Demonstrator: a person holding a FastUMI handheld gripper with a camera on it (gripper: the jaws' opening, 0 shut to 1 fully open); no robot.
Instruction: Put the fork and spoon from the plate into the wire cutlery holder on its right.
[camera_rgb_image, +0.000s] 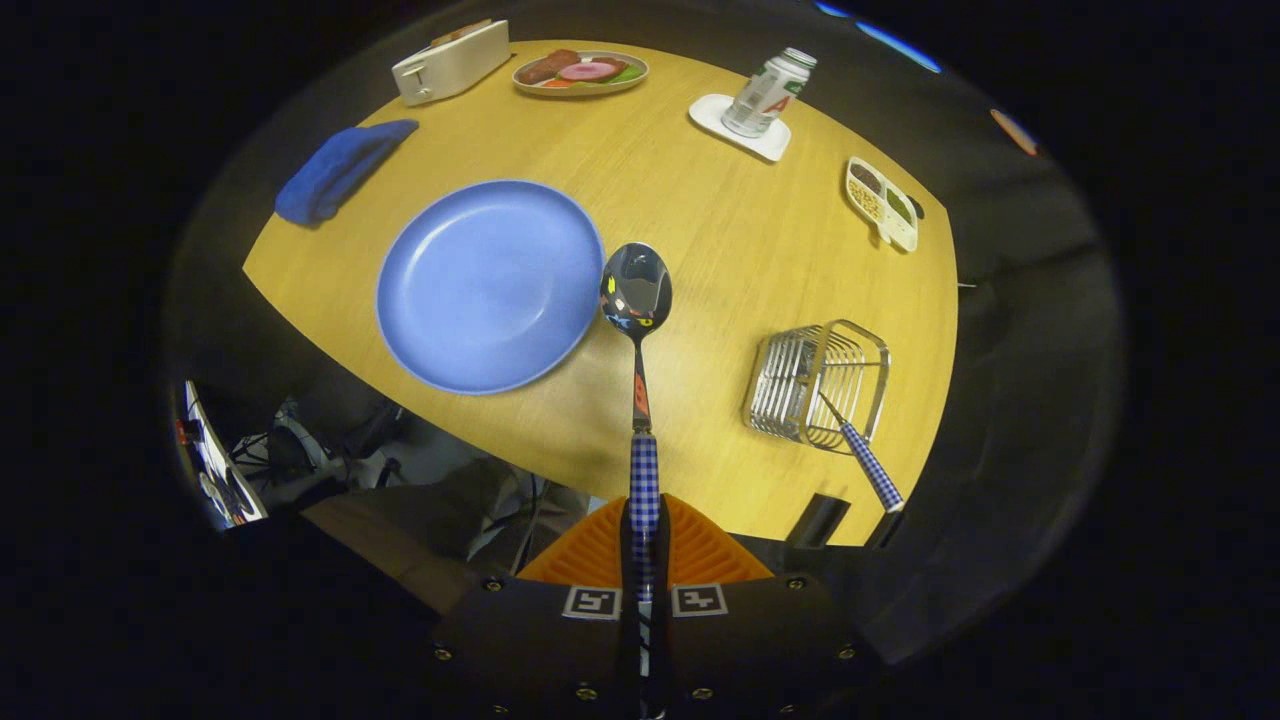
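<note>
My gripper (645, 545) is shut on the checked handle of the spoon (637, 300), held high over the wooden table (700, 230). The spoon points straight ahead, its shiny bowl hanging over the table just right of the blue plate (490, 285). The plate has nothing on it. To the right of the fingers stands the wire cutlery holder (820, 385). The fork (865, 465) leans in it, its checked handle sticking out toward me.
A blue cloth (340, 170) lies left of the plate. At the far side stand a white toaster (450, 62), a dish of food (580, 72), and a can (768, 92) on a white coaster. A divided snack tray (882, 203) sits far right.
</note>
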